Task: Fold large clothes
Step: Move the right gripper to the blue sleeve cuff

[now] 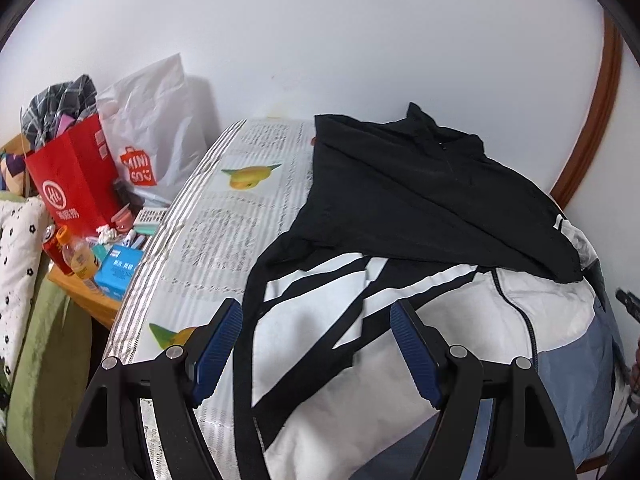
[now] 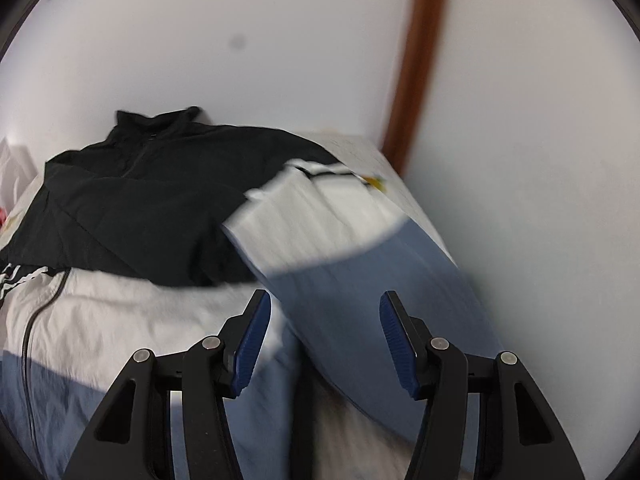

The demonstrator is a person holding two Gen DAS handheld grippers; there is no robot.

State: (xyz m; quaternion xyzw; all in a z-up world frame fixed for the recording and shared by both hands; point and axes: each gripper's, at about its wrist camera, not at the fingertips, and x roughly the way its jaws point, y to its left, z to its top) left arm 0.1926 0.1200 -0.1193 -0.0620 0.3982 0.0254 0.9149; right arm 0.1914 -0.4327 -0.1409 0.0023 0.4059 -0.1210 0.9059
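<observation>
- White wall (image 1: 320, 40) fills the top of both views, with a brown wooden strip (image 1: 596, 128) at the right edge of the left view.
- Below it is a bed with a printed sheet (image 1: 224, 220) that has gray writing and yellow fruit on it.
- A big jacket (image 1: 400, 220) lies on the bed in the middle of the left view. It is black at the top, white in the middle and blue at the bottom right.
- One sleeve (image 2: 360, 248), white and blue, lies across the jacket in the middle of the right view. It looks blurry.
- The left gripper (image 1: 316, 320) hangs over the white part with black stripes, at the bottom of its view. Its blue pads are wide apart and hold nothing.
- The right gripper (image 2: 325, 312) is at the bottom of its view, over the blue end of the sleeve. Its pads are apart and do not pinch the cloth.
- At the left of the left view sit a red paper bag (image 1: 76, 176), a white plastic bag (image 1: 156, 120) and a blue box (image 1: 118, 268).
</observation>
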